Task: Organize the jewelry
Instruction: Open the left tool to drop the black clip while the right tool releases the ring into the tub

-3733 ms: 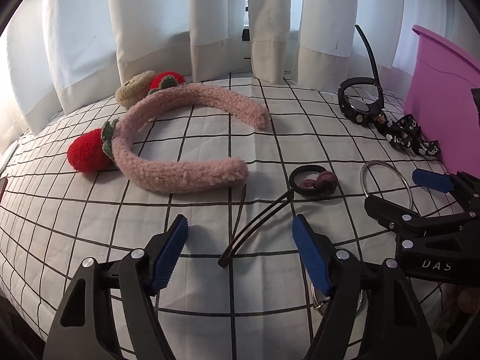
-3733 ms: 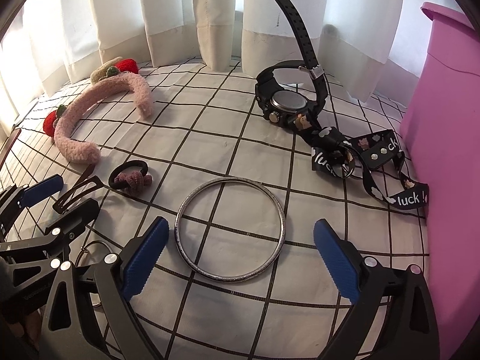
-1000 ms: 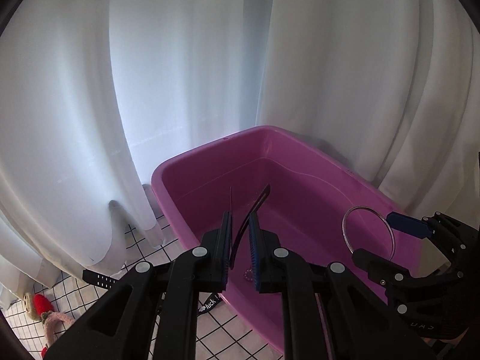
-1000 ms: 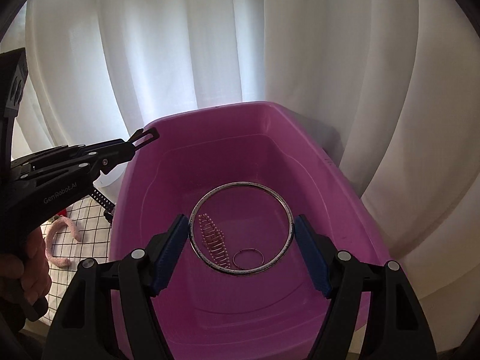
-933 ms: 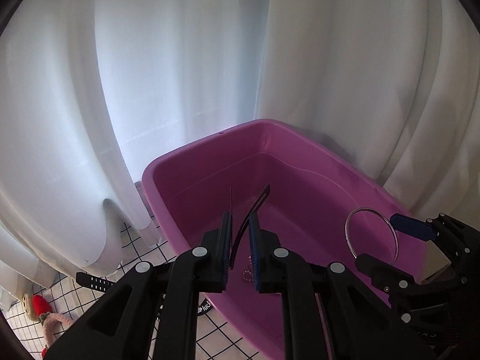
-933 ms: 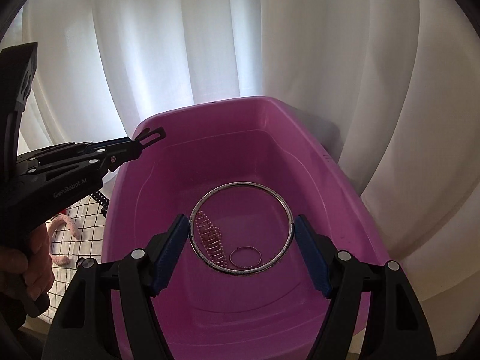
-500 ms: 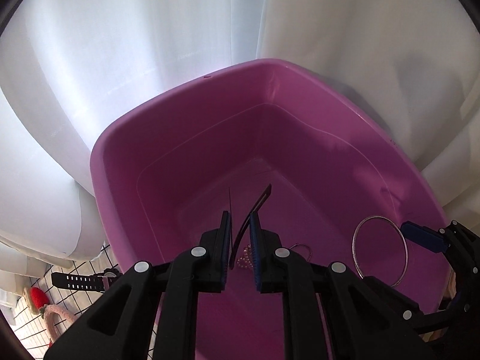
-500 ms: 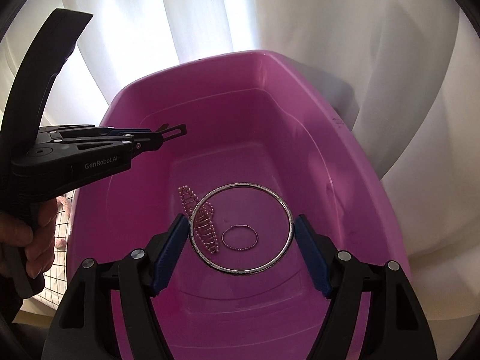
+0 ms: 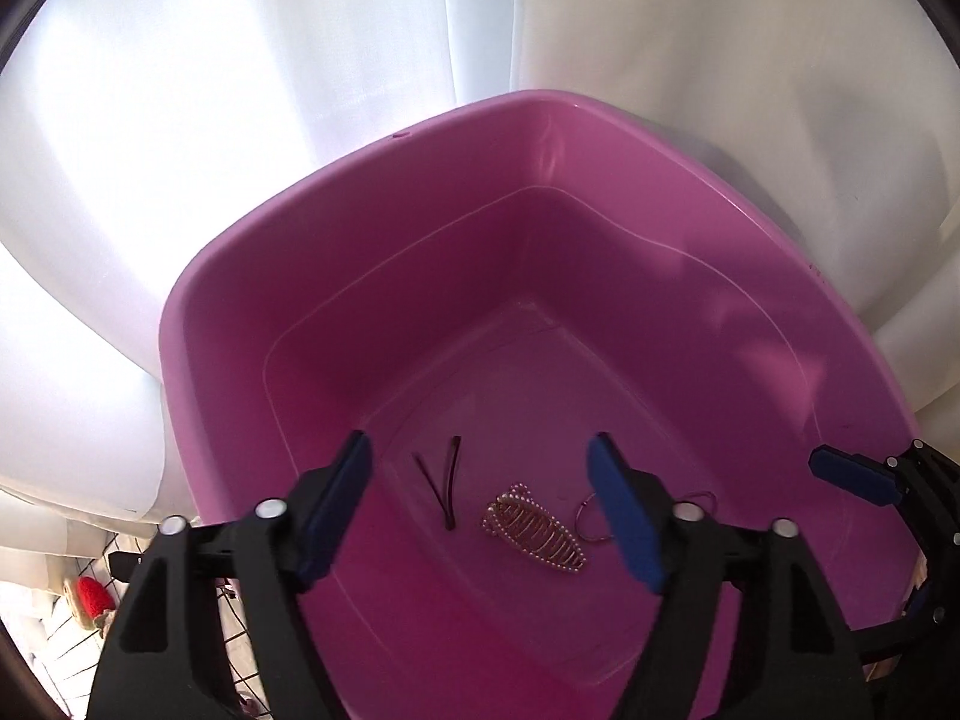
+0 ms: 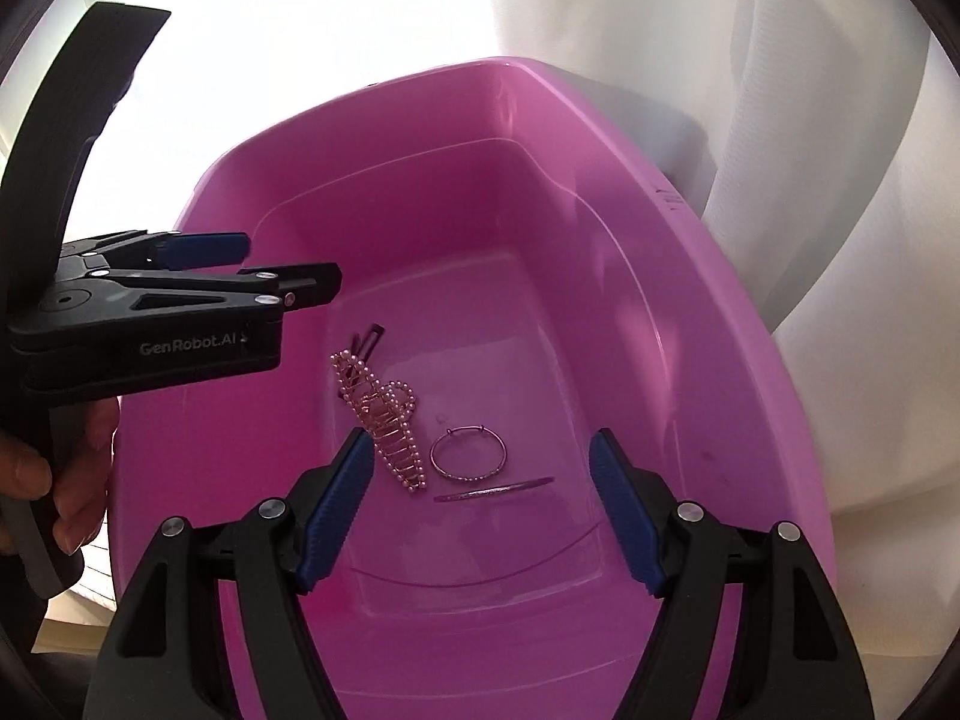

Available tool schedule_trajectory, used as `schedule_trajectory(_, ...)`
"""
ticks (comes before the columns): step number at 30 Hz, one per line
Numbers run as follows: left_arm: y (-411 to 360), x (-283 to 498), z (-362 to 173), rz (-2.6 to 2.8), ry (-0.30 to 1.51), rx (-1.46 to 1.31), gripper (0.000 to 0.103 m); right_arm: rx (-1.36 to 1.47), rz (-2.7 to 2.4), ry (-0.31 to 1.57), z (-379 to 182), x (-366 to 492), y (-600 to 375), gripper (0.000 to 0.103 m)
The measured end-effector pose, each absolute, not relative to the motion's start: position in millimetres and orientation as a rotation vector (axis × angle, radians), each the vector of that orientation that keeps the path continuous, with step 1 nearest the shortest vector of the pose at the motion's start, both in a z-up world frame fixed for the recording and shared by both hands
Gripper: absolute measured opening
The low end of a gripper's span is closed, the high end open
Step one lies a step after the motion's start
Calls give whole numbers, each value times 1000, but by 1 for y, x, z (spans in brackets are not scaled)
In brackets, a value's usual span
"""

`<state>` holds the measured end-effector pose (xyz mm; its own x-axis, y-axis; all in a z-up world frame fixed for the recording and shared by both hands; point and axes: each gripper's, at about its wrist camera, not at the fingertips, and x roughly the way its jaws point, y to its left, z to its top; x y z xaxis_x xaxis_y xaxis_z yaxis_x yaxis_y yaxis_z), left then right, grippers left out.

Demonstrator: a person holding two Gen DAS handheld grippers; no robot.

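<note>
Both pairs of jaws point down into the pink tub (image 9: 252, 324). The left gripper (image 9: 480, 504) has its jaws opening with nothing between the blue pads; the dark hair clip (image 9: 445, 489) lies on the tub floor beneath the gap, toward the left pad. The right gripper (image 10: 480, 510) has its jaws spread wide and grips nothing; the large silver bangle (image 10: 495, 489) shows below and between the pads, seen nearly edge-on as a thin bright line, and whether it rests on the floor cannot be told. On the tub floor in the right wrist view, a small thin ring bracelet (image 10: 468, 456) lies just above the bangle, at about 12 o'clock from it, and a pearl-beaded hair claw (image 10: 384, 414) lies at 10 o'clock from the bracelet, its lower end near the left pad. The hair clip sits just past the claw's far end, at 11 o'clock. White curtains (image 9: 300, 90) hang behind the tub. At 8 o'clock in the left wrist view, a strip of checked cloth with a red plush piece (image 9: 90, 597) shows outside the tub.
</note>
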<state>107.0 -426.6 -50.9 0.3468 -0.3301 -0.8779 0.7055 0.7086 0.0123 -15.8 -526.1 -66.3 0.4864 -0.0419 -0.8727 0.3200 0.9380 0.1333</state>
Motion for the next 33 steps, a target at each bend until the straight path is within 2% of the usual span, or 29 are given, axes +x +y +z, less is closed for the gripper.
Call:
schedule_trajectory(8, -421, 114, -52, -683, 1046, 392, 77, 336, -213, 1051, -70, -19, -532, 71)
schedule_trajectory(12, -421, 112, -48, -688, 1042, 363, 86, 341, -207, 1050, -71, -24, -533, 71)
schedule_trajectory(33, -396, 108, -25, -666, 1010, 295, 88, 319, -179, 1030, -62, -25, -517, 71)
